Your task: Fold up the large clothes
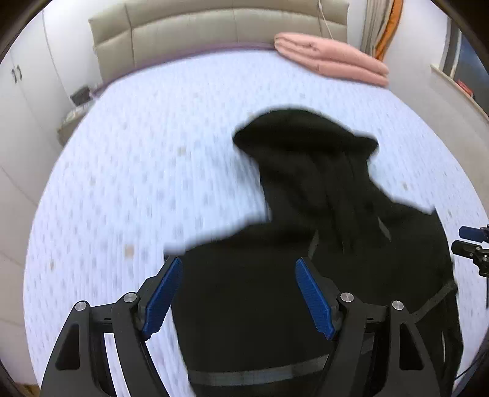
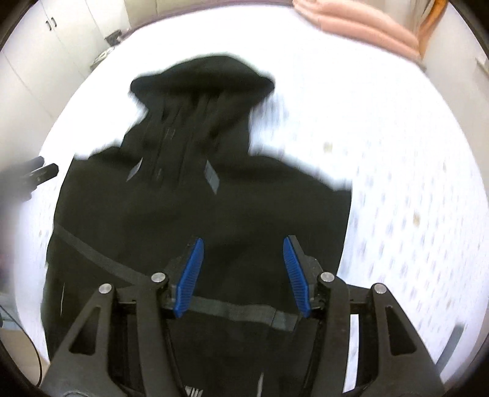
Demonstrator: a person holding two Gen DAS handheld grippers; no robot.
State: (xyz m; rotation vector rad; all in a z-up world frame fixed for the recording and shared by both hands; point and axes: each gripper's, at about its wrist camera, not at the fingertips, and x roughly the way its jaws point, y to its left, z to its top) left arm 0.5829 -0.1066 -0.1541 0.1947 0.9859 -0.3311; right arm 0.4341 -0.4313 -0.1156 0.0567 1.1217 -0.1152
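Observation:
A black hooded garment point(image 1: 321, 183) lies spread on the pale patterned bed sheet point(image 1: 137, 152), its hood point(image 1: 299, 131) pointing toward the headboard. Grey stripes cross its body. My left gripper point(image 1: 238, 261) hovers over the garment's left part, jaws wide and open, nothing between the blue pads point(image 1: 162, 299). In the right wrist view the same garment point(image 2: 198, 198) fills the middle, hood point(image 2: 201, 79) at the far end. My right gripper point(image 2: 243, 241) is open above its lower part, by a grey band point(image 2: 232, 310). Both pictures are motion-blurred.
A folded pink blanket point(image 1: 330, 58) rests at the bed's far right corner. A beige padded headboard point(image 1: 214, 27) stands behind, white wardrobe doors point(image 1: 18, 91) to the left, and a low cluttered stand point(image 1: 76, 107) beside the bed. The other gripper point(image 1: 470, 241) shows at the right edge.

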